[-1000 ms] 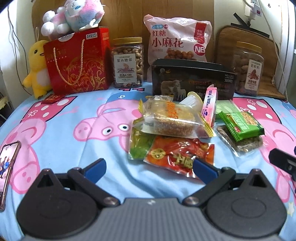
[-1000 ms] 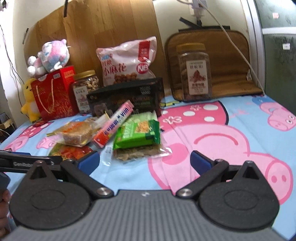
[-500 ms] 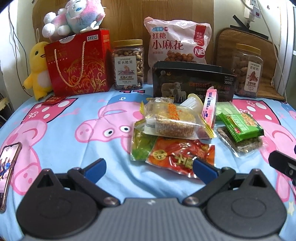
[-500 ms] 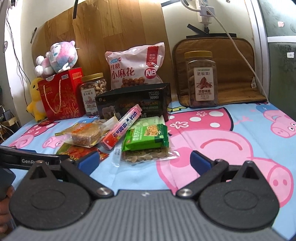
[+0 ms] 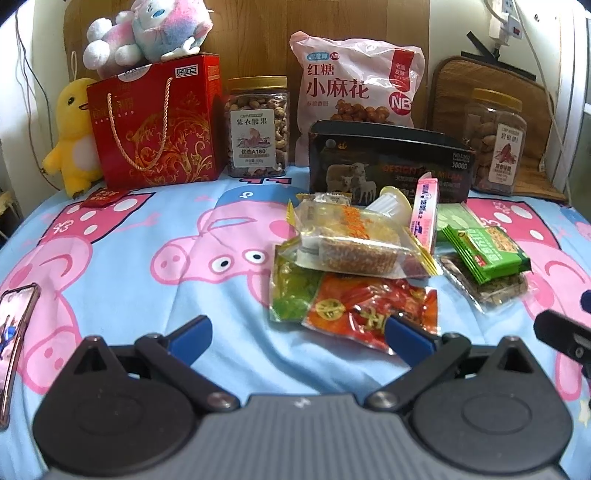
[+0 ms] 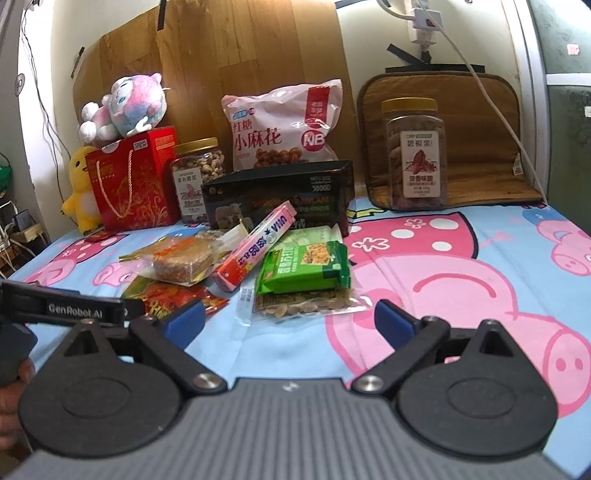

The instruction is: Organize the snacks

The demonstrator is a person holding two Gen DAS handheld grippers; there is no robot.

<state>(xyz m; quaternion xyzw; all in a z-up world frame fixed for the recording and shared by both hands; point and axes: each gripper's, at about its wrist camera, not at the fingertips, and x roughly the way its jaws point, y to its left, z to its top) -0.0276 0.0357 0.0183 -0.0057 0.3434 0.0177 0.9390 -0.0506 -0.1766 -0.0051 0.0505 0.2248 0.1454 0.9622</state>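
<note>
Snacks heaped on a cartoon-pig bedsheet

Writing first: the pink bag [image 5: 354, 85] at the back reads "小麻花" with an "NB" badge, the black box [image 5: 388, 162] in front of it shows "30000" and sheep, and the side of the left tongs [image 6: 291, 317] reads "GenRobot.AI".

The snack pile [image 5: 369, 254] lies mid-bed [image 5: 147, 229]: a clear-wrapped round cake [image 5: 354, 247] on top of a red packet [image 5: 369, 310], a pink candy stick [image 6: 258, 247] leaning on the box, and a green bar [image 6: 306, 266] resting on a clear pack of seeds [image 6: 306, 302].

Two gold-lidded jars, the left jar [image 5: 258, 125] and the right jar [image 6: 413, 147], hold nuts. A red gift bag [image 5: 155, 118] carries a plush toy [image 5: 147, 29].

The left tongs stand wide and empty. The right tongs [image 6: 291, 317], also wide with nothing between them, have just been closing slightly.
</note>
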